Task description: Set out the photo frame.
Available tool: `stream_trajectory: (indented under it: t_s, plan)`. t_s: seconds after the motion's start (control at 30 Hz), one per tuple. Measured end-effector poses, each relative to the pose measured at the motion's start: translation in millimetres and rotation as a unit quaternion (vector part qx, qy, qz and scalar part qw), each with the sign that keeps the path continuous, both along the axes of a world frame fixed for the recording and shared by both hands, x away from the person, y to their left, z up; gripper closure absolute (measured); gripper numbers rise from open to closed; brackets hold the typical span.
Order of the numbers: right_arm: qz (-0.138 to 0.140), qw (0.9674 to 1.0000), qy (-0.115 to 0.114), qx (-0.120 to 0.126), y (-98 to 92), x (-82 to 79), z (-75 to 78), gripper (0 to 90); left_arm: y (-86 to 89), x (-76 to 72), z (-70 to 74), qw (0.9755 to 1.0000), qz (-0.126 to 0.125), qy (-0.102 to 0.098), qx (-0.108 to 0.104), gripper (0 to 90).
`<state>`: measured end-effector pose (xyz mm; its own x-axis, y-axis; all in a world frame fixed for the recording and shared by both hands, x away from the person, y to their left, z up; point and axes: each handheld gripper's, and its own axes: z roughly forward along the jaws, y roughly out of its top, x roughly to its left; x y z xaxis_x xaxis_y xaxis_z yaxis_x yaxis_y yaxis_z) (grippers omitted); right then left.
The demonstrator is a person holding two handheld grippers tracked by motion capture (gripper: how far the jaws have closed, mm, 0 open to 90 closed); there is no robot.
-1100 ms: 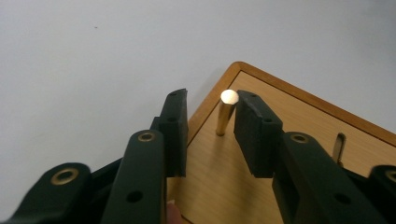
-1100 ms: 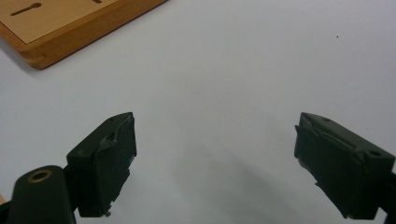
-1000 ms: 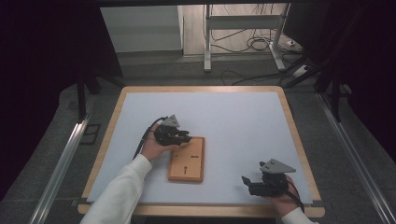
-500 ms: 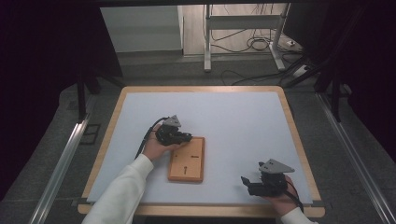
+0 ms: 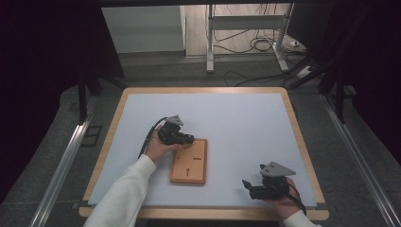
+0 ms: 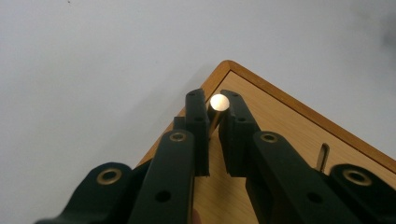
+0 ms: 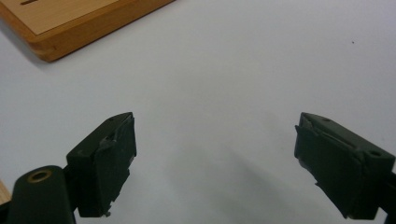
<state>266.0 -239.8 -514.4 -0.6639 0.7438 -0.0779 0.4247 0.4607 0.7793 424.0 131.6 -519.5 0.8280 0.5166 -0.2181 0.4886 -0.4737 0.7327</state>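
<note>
1. The left gripper (image 5: 185, 139) sits at the far left corner of the wooden board (image 5: 189, 161), with the person's left hand (image 5: 158, 149) behind it on the white mat (image 5: 236, 118).
2. In the left gripper view its jaws have just been closing, and they now clamp a small metal pin (image 6: 218, 105) between the pads; the left gripper (image 6: 214, 114) is pinched nearly as far closed as it goes.
3. The pin stands between the jaw tips, its round bright end facing the camera and its shaft running down toward the board (image 6: 289, 126) just below.
4. Past the jaws the board's rounded corner shows, with mat (image 6: 93, 70) to the left of the gripper and beyond it.
5. To the right of the jaws a second pin (image 6: 321, 156) stands in the board, apart from the gripper.
6. The right gripper (image 5: 250, 187) rests near the mat's near right edge in the right hand (image 5: 283, 203), well apart from the board.
7. In the right gripper view the right gripper (image 7: 215, 144) has its jaws spread wide with nothing between them; bare mat (image 7: 233, 70) lies under them.
8. The board's edge (image 7: 88, 28) lies ahead and to the left of the right gripper's jaws, not touching them.
</note>
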Motion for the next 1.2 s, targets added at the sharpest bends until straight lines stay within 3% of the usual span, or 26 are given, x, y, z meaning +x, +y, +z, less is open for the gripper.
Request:
stream_trajectory:
  t_s: [0.5, 0.77, 0.97, 1.2]
  plan:
    - [0.040, 0.9988, -0.021, -0.018, 26.1, -6.1, 7.7, 10.3, 3.3, 8.7, 0.9, 0.9997, -0.008, 0.025, -0.005, 82.7]
    - [0.077, 0.9957, -0.033, -0.040, 57.6, -7.0, 11.6, 8.9, 3.1, 12.9, 1.7, 0.9991, -0.005, 0.041, -0.011, 82.8]
    - [0.108, 0.9908, -0.047, -0.067, 91.1, -6.6, 12.3, 8.0, 3.7, 15.4, 1.6, 0.9987, -0.007, 0.048, -0.013, 82.8]
    - [0.137, 0.9810, -0.064, -0.121, 132.2, -3.3, 4.0, 7.2, 4.1, 17.7, 1.8, 0.9982, -0.007, 0.057, -0.016, 82.8]
